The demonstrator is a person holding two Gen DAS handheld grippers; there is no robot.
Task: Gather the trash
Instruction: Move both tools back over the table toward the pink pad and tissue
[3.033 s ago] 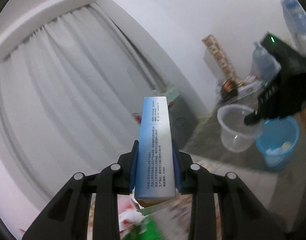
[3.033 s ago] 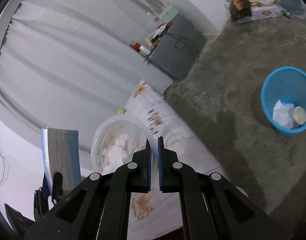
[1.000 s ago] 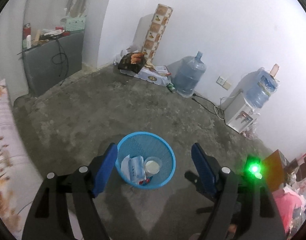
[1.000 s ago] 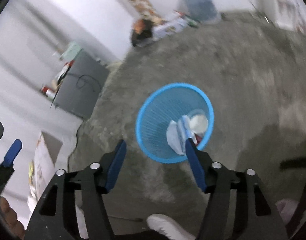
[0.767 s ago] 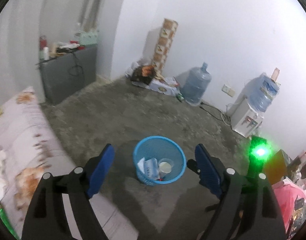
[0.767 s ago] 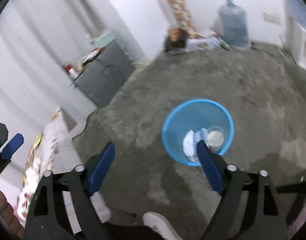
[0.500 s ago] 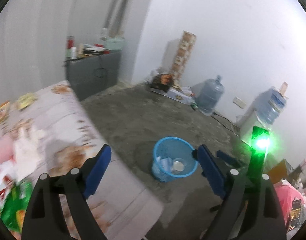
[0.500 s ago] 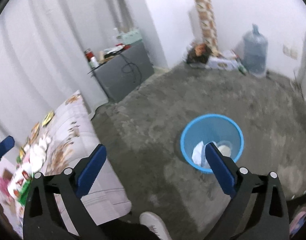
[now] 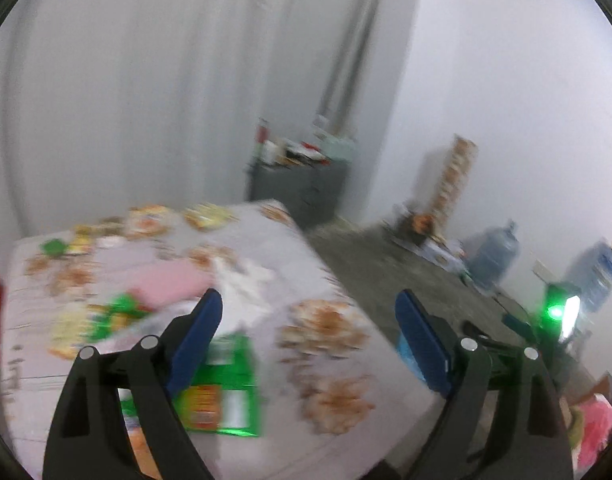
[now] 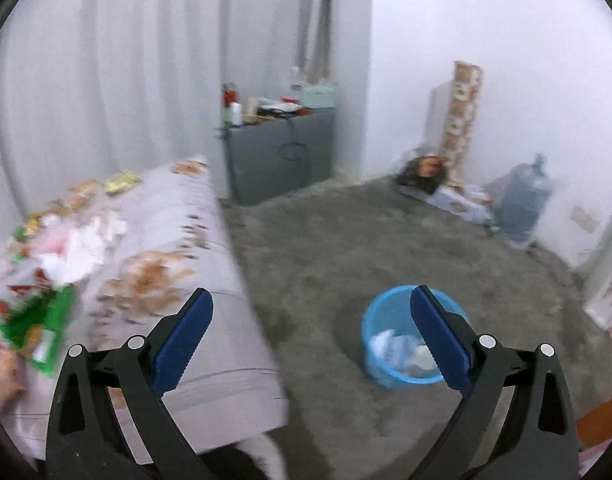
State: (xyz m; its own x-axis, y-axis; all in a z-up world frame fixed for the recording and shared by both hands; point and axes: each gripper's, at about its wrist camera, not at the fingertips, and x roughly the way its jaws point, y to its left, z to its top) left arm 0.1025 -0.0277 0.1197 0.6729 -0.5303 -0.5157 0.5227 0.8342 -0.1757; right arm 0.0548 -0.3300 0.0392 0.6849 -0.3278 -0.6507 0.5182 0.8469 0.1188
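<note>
My left gripper point(image 9: 307, 330) is open and empty above a table with a floral cloth point(image 9: 325, 320). Blurred trash lies on it: a green packet point(image 9: 222, 396), crumpled white paper point(image 9: 242, 276), a pink sheet point(image 9: 170, 284) and several snack wrappers point(image 9: 146, 216). My right gripper point(image 10: 311, 330) is open and empty, over the floor beside the table's edge point(image 10: 210, 280). The blue bin point(image 10: 401, 344) stands on the floor with white trash in it. The green packet point(image 10: 38, 328) and white paper point(image 10: 78, 248) also show at the left of the right wrist view.
A grey cabinet point(image 10: 278, 152) with clutter on top stands by the curtain. Water jugs point(image 10: 521, 200), a tall patterned box point(image 10: 461, 108) and floor clutter point(image 10: 425, 168) line the far wall. The other gripper's green light point(image 9: 555, 312) glows at the right.
Both grippers have swung up and left from the blue bin toward the table. The box and the clear cup held 3 s ago are gone from the jaws, which stand open.
</note>
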